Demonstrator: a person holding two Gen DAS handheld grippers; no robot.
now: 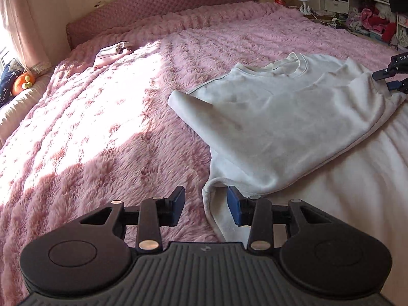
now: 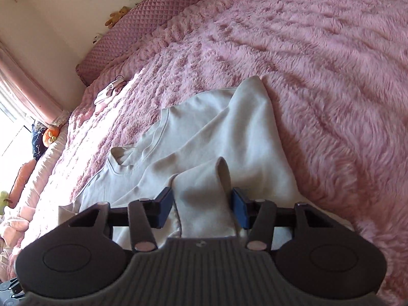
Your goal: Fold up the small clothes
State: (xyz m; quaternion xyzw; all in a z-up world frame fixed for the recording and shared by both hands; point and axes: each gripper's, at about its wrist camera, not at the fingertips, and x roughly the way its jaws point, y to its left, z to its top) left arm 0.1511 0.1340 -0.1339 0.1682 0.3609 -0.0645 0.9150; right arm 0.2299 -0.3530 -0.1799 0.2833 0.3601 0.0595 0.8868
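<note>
Blue-padded left tongs (image 1: 206,207) are held half open, empty, over the hem of the white sweatshirt (image 1: 278,117) spread on the pink bed (image 1: 102,117). Right tongs (image 2: 202,207) straddle a sleeve (image 2: 204,193); contact cannot be told. Folding is judged barely begun; next, a hem corner needs gripping.

Matt, soft white knit sweatshirt (image 1: 280,117) ahead of the left gripper (image 1: 206,209), its black plastic matt, pads (image 1: 234,205) blue and rubbery; shaggy pink fleece blanket (image 1: 102,127) beside it; quilted pink headboard (image 1: 163,2) beyond
</note>
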